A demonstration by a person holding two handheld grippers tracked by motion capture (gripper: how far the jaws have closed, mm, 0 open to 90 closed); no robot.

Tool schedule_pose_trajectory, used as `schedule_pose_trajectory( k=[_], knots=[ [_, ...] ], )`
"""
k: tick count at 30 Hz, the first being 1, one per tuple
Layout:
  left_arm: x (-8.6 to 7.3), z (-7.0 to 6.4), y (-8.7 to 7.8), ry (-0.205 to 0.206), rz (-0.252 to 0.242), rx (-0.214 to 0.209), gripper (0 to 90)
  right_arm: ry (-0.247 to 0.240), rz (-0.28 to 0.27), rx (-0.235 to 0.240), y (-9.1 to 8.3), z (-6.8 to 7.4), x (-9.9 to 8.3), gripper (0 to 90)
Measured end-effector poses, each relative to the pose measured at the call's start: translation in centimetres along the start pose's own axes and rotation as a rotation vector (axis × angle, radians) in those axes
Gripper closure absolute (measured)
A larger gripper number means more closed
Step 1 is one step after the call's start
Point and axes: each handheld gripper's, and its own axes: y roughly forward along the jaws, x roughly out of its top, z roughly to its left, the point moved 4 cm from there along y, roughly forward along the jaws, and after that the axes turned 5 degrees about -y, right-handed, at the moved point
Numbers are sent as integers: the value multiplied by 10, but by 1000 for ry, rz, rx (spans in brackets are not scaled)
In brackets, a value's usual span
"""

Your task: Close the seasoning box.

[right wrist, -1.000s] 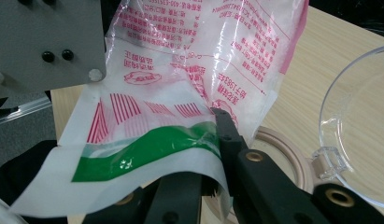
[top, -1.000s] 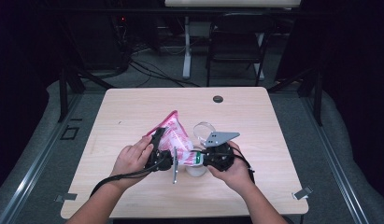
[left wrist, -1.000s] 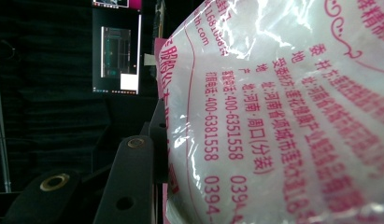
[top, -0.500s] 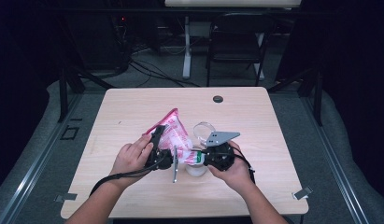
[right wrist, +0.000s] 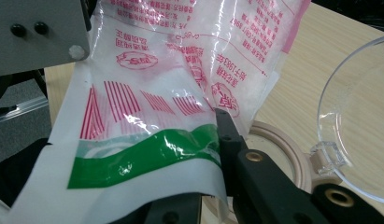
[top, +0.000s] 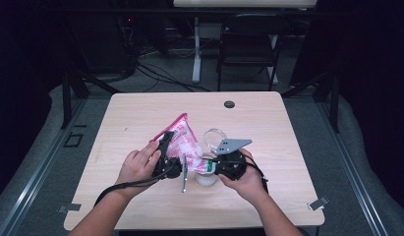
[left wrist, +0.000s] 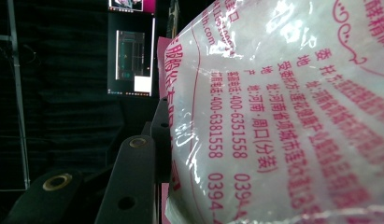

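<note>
Below the middle of the high view, a pink-and-white printed plastic bag of white granules (top: 184, 142) is held tilted between the two tools, its low corner over a small round container (top: 206, 178) on the desk (top: 268, 123); the container's clear hinged lid (top: 215, 135) stands open just beside it. The left tool (top: 165, 153) is pressed along the bag's upper side, and in the left gripper view the bag (left wrist: 283, 116) lies against one jaw, though whether it is clamped cannot be told; the right tool (top: 215, 166) is closed on the bag's low green-striped edge (right wrist: 147, 154), as seen in the right gripper view, where the container's rim (right wrist: 285, 154) and the lid (right wrist: 358, 107) sit lower right. Spilling is judged the main risk; if the corner drifts past the rim, granules would land on the desk. Slack plastic could slip from the right tool and dump the contents at once; the lid could be knocked shut by the bag.
</note>
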Motion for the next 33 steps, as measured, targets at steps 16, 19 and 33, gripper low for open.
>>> schedule_pose_trajectory(
  k=[16,19,33],
  knots=[
    [1,1,-2,-2,-4,17,646,6,20,1,3,-2,-3,900],
    [2,2,-2,2,-7,19,647,9,21,2,3,-2,-4,900],
    [4,3,-3,5,-19,33,649,27,21,2,3,-3,-4,900]
  ],
)
